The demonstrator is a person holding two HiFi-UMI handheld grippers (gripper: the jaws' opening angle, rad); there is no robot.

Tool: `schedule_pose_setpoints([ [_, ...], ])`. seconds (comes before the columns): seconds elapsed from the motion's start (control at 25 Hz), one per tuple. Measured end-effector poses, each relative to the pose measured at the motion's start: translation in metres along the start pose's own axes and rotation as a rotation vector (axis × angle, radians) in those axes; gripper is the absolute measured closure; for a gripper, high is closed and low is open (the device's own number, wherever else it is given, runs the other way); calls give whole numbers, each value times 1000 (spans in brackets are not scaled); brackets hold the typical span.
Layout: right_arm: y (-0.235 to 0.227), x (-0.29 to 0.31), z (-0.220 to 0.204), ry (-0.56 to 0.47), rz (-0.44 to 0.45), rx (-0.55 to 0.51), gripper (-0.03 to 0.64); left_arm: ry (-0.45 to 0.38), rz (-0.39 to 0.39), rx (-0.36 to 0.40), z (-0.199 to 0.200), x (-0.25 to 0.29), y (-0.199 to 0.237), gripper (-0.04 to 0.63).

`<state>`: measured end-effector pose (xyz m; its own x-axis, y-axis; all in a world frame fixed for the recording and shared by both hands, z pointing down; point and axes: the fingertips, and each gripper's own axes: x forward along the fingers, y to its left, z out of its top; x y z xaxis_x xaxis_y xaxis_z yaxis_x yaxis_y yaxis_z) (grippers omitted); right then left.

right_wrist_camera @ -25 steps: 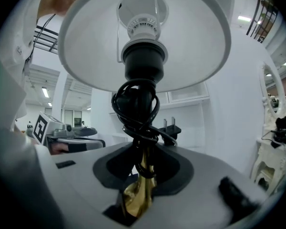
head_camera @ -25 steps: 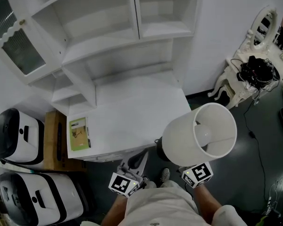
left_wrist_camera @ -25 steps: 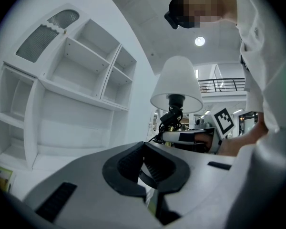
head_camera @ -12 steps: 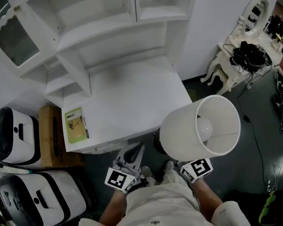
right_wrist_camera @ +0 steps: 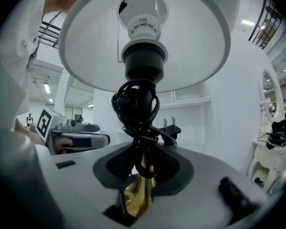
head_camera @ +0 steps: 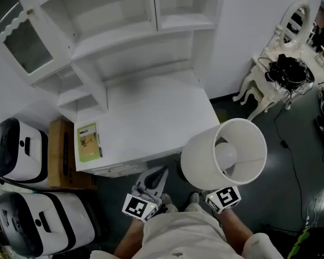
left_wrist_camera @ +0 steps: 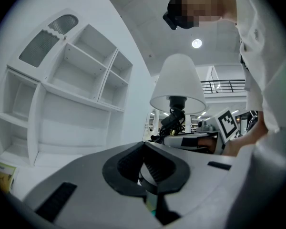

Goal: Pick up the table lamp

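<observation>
The table lamp (head_camera: 243, 147) has a white shade, a black socket and a gold stem (right_wrist_camera: 139, 187). Its black cord (right_wrist_camera: 136, 109) is wound round the stem, with the plug (right_wrist_camera: 169, 128) sticking out. My right gripper (right_wrist_camera: 143, 173) is shut on the gold stem and holds the lamp upright in the air, off the desk's front right corner. In the head view the shade hides those jaws; only the marker cube (head_camera: 223, 198) shows. My left gripper (head_camera: 161, 172) is beside it at the desk's front edge, shut and holding nothing. The left gripper view shows the lamp (left_wrist_camera: 177, 82) to its right.
A white desk (head_camera: 151, 117) with open shelves stands ahead; a green booklet (head_camera: 88, 142) lies at its left edge. White cases (head_camera: 16, 155) and a wooden box (head_camera: 62, 152) are at the left. An ornate white dressing table (head_camera: 270, 85) with black cables stands at the right.
The lamp and both grippers have drifted a little across the desk's front edge. The right gripper's hold on the stem is the same, and the left stays shut and holding nothing.
</observation>
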<state>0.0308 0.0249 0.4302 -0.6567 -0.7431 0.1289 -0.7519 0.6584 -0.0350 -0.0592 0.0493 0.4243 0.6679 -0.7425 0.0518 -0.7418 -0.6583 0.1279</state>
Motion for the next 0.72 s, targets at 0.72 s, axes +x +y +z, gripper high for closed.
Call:
schedule_pose_setpoints([
  [0.72, -21, -22, 4, -20, 32, -16, 511, 2, 14, 25, 5, 22, -38, 586],
])
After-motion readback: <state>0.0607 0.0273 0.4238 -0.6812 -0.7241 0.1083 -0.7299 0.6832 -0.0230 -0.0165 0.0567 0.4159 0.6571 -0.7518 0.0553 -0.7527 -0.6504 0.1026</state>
